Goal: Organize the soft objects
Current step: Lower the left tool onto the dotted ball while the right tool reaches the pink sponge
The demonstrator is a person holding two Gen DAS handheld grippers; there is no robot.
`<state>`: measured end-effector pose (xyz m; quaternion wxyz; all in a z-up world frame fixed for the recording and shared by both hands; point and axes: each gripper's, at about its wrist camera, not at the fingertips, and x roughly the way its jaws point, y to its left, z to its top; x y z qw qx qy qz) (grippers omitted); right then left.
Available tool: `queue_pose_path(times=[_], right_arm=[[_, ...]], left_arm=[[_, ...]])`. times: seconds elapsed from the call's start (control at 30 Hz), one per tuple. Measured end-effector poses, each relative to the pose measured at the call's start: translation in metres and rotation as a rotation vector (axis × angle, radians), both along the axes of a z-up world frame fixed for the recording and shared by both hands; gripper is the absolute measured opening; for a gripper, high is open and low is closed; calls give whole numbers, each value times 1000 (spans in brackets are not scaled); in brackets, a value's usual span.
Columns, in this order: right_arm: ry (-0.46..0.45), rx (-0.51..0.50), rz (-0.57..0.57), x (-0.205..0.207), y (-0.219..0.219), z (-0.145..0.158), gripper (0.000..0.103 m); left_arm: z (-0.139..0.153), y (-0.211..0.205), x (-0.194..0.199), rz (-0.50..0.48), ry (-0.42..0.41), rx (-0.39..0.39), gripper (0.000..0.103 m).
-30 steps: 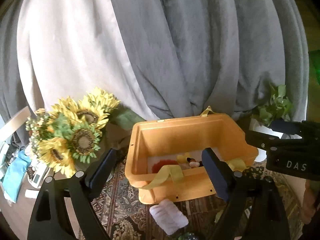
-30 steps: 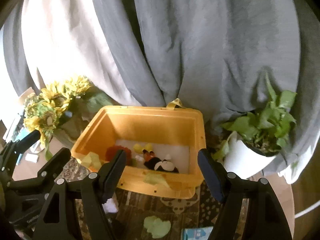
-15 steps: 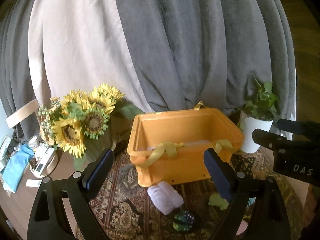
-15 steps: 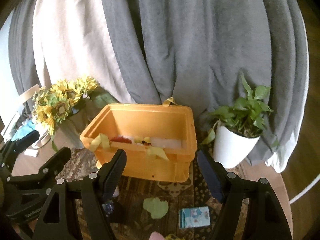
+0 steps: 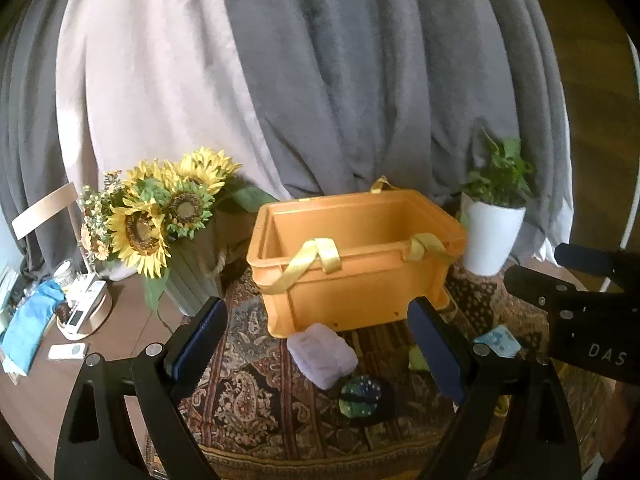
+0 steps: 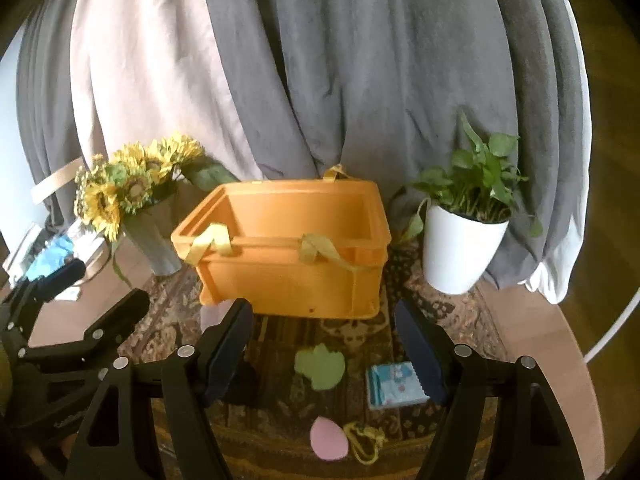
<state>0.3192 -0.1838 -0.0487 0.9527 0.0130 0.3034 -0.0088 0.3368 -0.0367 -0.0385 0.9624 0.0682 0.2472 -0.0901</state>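
An orange bin (image 5: 352, 256) (image 6: 288, 248) with yellow strap handles stands on a patterned rug (image 5: 256, 392). In front of it lie a folded lilac cloth (image 5: 322, 354), a dark green dotted soft thing (image 5: 362, 394), a light green leaf-shaped piece (image 6: 320, 366), a pale blue packet (image 6: 396, 384), a pink egg-shaped sponge (image 6: 327, 438) and a yellow cord loop (image 6: 366, 440). My left gripper (image 5: 316, 348) stands open above the lilac cloth, holding nothing. With empty jaws my right gripper (image 6: 324, 352) hangs open over the leaf piece. The bin's inside is hidden by its front wall.
A vase of sunflowers (image 5: 160, 216) stands left of the bin and a white pot with a green plant (image 6: 464, 248) to its right. Grey and pale curtains hang behind. A small tray of odds and ends (image 5: 80, 312) sits on the brown table at far left.
Both grippers have drawn back from the bin and sunk a little. The bin's inside has dropped out of sight, and the soft things on the rug in front have come into view.
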Motion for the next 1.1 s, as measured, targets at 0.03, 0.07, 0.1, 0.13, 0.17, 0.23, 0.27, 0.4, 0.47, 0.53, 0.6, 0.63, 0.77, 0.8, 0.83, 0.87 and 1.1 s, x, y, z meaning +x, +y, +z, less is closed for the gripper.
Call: queue_pose_path(times=[0.03, 0.07, 0.1, 0.13, 0.17, 0.23, 0.27, 0.4, 0.47, 0.53, 0.6, 0.63, 0.77, 0.8, 0.83, 0.87, 1.1], right_arm=[[2, -10, -2, -3, 1, -2, 74], [4, -22, -6, -6, 1, -4, 74], [8, -28, -11, -8, 1, -6, 74], [14, -30, -13, -11, 1, -9, 74], [19, -34, -15, -13, 1, -11, 74], [27, -46, -23, -16, 2, -15, 74], [32, -51, -30, -18, 2, -17, 74], [51, -56, -51, -24, 5, -26, 74], [68, -62, -58, -25, 7, -32, 74], [87, -61, -65, -26, 9, -38, 74], [112, -53, -81, -26, 10, -46, 74], [122, -50, -88, -26, 10, -49, 74], [167, -24, -135, -27, 8, -64, 74], [180, -18, -149, -27, 8, -69, 74], [191, -14, -158, -27, 8, -73, 74], [204, -7, -172, -27, 8, -78, 74], [269, -23, -207, -27, 17, -108, 71]], left_arm=[[-2, -2, -2, -7, -1, 14, 93], [-4, -3, -5, -14, -2, 25, 93], [-6, -4, -7, -23, -1, 34, 93], [-8, -5, -9, -31, 2, 44, 93], [-10, -5, -10, -38, 5, 49, 93], [-15, -6, -12, -56, 19, 58, 93], [-18, -6, -12, -65, 27, 60, 93], [-30, -5, -10, -94, 64, 68, 93], [-36, -4, -8, -111, 84, 74, 93], [-42, -5, -5, -129, 99, 83, 93], [-47, -5, -3, -151, 109, 94, 93], [-49, -5, -2, -159, 112, 99, 93], [-61, -8, 3, -208, 134, 121, 93], [-63, -7, 4, -217, 139, 124, 93], [-67, -8, 6, -231, 148, 128, 93], [-70, -8, 7, -240, 153, 131, 93], [-98, -11, 20, -300, 210, 153, 93]])
